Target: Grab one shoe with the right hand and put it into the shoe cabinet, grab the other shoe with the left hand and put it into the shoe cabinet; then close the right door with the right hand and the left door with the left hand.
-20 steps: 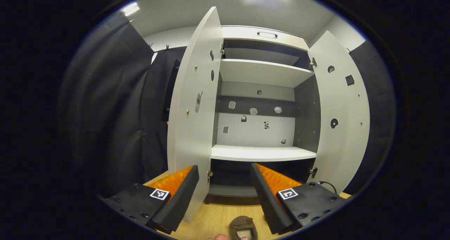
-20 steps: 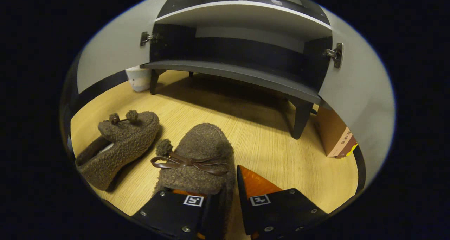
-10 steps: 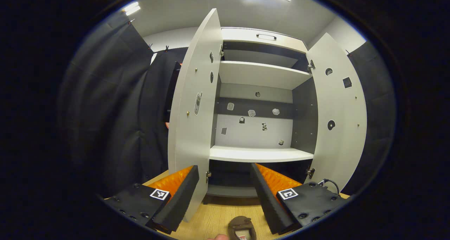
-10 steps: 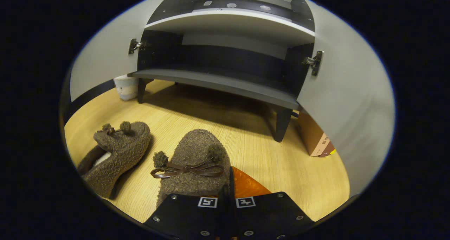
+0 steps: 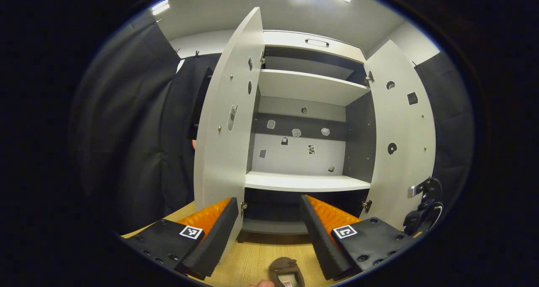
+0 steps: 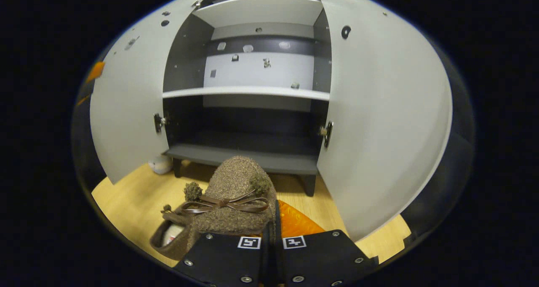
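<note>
Two brown fuzzy slippers are seen in the right gripper view. One slipper (image 6: 236, 194), with a bow and pompoms on top, is pinched at its side wall by the right gripper (image 6: 271, 230), whose fingers are closed almost together on the fabric. Its toe is pointed forward toward the shoe cabinet (image 6: 252, 89), and it is raised above the wooden floor (image 6: 126, 198). The second slipper (image 6: 168, 236) is seen lower left of the held one, partly hidden behind it, down on the floor; whether the two touch cannot be told.

Both cabinet doors are stood wide open: left door (image 6: 126, 123) and right door (image 6: 379, 123). The dark bottom compartment (image 6: 244, 131) is directly ahead of the held slipper's toe, beyond it and apart from it.

In the left gripper view, the left gripper (image 5: 269, 232) is spread wide with nothing between the fingers. It is aimed at the open cabinet (image 5: 303, 131), whose left door (image 5: 223, 131) stands close behind the gripper's left finger. A slipper (image 5: 286, 272) is seen on the floor at the bottom edge, below and between the fingers, not touched by them. The other gripper's rear hardware (image 5: 423, 207) is seen at the far right, by the right door (image 5: 402, 144).
</note>
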`<move>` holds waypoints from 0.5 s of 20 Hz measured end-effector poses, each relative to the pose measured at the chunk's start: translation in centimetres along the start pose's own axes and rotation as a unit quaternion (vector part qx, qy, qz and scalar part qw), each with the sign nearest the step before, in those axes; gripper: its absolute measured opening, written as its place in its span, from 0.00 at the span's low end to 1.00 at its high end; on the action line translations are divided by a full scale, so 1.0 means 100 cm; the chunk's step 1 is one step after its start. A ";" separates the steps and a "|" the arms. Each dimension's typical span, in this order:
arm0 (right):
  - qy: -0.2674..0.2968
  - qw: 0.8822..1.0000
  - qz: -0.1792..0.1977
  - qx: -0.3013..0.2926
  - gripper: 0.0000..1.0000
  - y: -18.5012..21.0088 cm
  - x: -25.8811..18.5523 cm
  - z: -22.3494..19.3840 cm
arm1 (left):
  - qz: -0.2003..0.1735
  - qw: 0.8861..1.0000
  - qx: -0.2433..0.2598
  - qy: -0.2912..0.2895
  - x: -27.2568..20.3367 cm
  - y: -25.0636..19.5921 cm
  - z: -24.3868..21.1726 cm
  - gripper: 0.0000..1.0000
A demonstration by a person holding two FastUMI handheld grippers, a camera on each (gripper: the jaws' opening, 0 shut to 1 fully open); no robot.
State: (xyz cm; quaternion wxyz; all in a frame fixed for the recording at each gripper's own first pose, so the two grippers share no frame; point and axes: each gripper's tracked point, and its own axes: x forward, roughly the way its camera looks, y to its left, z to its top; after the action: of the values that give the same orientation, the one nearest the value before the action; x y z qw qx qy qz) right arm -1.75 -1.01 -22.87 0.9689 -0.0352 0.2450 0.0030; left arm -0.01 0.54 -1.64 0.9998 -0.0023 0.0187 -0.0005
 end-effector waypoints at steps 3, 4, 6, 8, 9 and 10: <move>-0.072 0.997 -0.002 0.007 0.04 -0.003 -0.010 0.089 | -0.002 1.000 0.002 0.002 0.001 0.002 -0.003 0.96; -0.091 0.996 0.000 0.009 0.04 -0.003 -0.009 0.118 | -0.001 1.000 0.003 0.002 0.001 0.003 -0.003 0.96; -0.123 0.992 0.005 0.011 0.04 -0.002 0.001 0.173 | -0.003 1.000 0.000 0.003 0.000 0.003 -0.004 0.96; -0.140 0.990 0.001 0.024 0.04 -0.007 0.019 0.214 | -0.004 1.000 -0.007 0.014 0.001 0.003 -0.012 0.99; -0.140 0.990 -0.001 0.033 0.04 -0.007 0.034 0.233 | -0.006 1.000 -0.009 0.020 0.001 0.002 -0.014 0.99; -0.139 0.990 -0.001 0.036 0.04 -0.003 0.046 0.249 | -0.008 1.000 -0.009 0.022 0.001 0.002 -0.015 0.99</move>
State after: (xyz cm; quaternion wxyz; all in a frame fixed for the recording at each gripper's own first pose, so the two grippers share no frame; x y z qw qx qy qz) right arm 14.08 0.36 -3.20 0.9941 0.0001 0.1080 -0.0022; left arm 0.02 0.72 -3.19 0.9991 -0.0113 0.0409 -0.0081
